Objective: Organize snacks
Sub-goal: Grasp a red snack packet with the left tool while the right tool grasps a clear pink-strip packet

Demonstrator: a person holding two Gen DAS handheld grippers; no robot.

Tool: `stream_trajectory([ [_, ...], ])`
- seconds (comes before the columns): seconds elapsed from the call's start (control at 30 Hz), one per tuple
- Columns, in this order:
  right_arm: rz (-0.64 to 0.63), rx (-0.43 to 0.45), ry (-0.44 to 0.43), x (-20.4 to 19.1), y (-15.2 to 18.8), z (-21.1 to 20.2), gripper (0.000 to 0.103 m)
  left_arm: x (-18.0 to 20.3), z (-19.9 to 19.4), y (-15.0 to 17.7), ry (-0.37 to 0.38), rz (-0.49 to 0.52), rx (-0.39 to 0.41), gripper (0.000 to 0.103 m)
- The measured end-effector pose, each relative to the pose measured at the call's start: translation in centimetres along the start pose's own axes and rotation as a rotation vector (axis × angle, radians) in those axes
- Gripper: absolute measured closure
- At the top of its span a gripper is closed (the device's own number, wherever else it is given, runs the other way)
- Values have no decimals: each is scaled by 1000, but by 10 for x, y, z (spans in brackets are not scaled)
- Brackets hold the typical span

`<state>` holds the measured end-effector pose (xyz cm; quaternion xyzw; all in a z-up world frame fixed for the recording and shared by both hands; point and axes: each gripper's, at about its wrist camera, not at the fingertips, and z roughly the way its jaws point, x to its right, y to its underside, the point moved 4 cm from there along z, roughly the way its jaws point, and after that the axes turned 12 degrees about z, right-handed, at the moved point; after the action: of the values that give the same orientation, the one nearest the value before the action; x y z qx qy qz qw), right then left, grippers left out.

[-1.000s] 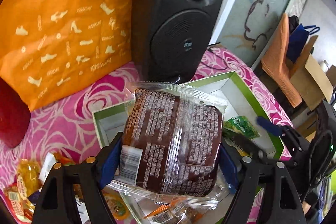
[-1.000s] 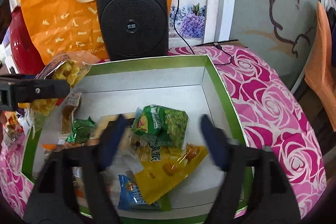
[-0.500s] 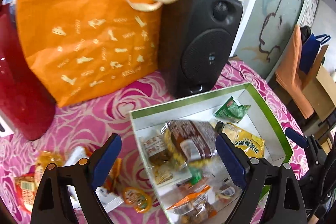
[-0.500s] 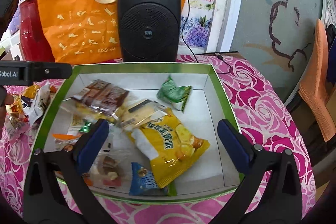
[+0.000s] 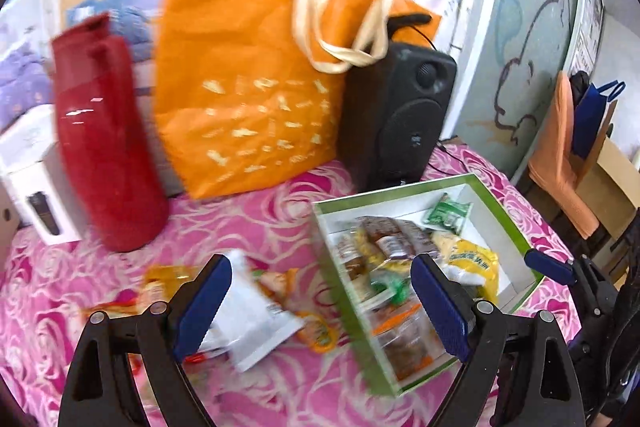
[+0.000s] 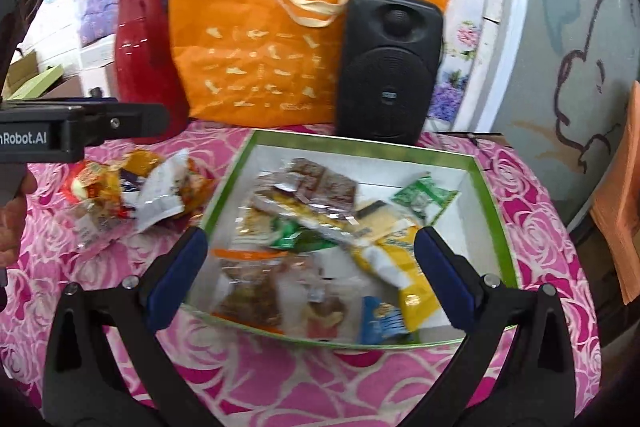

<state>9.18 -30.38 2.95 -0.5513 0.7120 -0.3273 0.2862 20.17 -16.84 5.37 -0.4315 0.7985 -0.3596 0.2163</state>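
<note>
A green-rimmed white box [image 6: 489,195] [image 5: 508,211] sits on the pink rose tablecloth and holds several snack packets. Among them are a brown-wrapped cake [image 6: 320,183] [image 5: 394,239], a yellow chip bag [image 6: 404,267] [image 5: 474,261] and a small green packet [image 6: 424,197] [image 5: 448,213]. A loose heap of snacks [image 6: 132,191] [image 5: 248,311] lies on the cloth left of the box. My left gripper [image 5: 320,303] hangs open and empty above the heap and the box's left edge. Above the box's near edge, my right gripper [image 6: 310,279] is open and empty too.
Behind the box stand a black speaker [image 6: 390,67] [image 5: 396,115], an orange tote bag [image 6: 272,39] [image 5: 248,91] and a red jug [image 6: 144,59] [image 5: 104,147]. A white carton [image 5: 32,171] is at far left. The left gripper's body [image 6: 72,135] shows in the right wrist view.
My left gripper let go of the brown-wrapped cake, which now lies in the box, then pulled back and swung left over the loose heap. My right gripper opened wide and drew back from the box.
</note>
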Motion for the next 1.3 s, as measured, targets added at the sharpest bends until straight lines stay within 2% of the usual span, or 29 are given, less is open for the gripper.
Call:
stream_trajectory([
  [0.17, -37, -40, -113, -42, 13, 3, 0, -57, -39, 36, -86, -91, 32, 10],
  [0.27, -76, -112, -247, -81, 24, 10, 0, -95, -57, 60, -151, -140, 11, 10],
  [0.3, -97, -142, -291, -99, 30, 14, 0, -106, -63, 68, -161, -158, 9, 10],
  [0.5, -189, -239, -410, -167, 55, 40, 1, -154, -89, 116, -187, -235, -18, 10],
  [0.53, -204, -246, -427, -177, 58, 45, 2, -160, -93, 123, -183, -243, -23, 10],
  [0.57, -222, -254, -438, -186, 60, 52, 7, -166, -96, 129, -177, -250, -28, 10],
  [0.63, -254, -272, -443, -201, 61, 67, 15, -170, -100, 138, -168, -250, -39, 10],
  [0.7, -285, -279, -440, -213, 61, 83, 26, -173, -102, 145, -160, -240, -45, 10],
  [0.83, -323, -303, -438, -226, 61, 106, 32, -173, -99, 149, -133, -208, -52, 10],
  [0.9, -323, -318, -421, -224, 64, 110, 58, -174, -90, 148, -112, -202, -62, 10],
  [1.07, -288, -326, -401, -210, 68, 96, 60, -175, -52, 134, -88, -188, -94, 11],
  [1.13, -261, -332, -392, -200, 71, 86, 60, -175, -31, 129, -88, -174, -115, 14],
  [1.3, -211, -335, -383, -183, 74, 71, 60, -182, 21, 129, -106, -152, -212, 16],
])
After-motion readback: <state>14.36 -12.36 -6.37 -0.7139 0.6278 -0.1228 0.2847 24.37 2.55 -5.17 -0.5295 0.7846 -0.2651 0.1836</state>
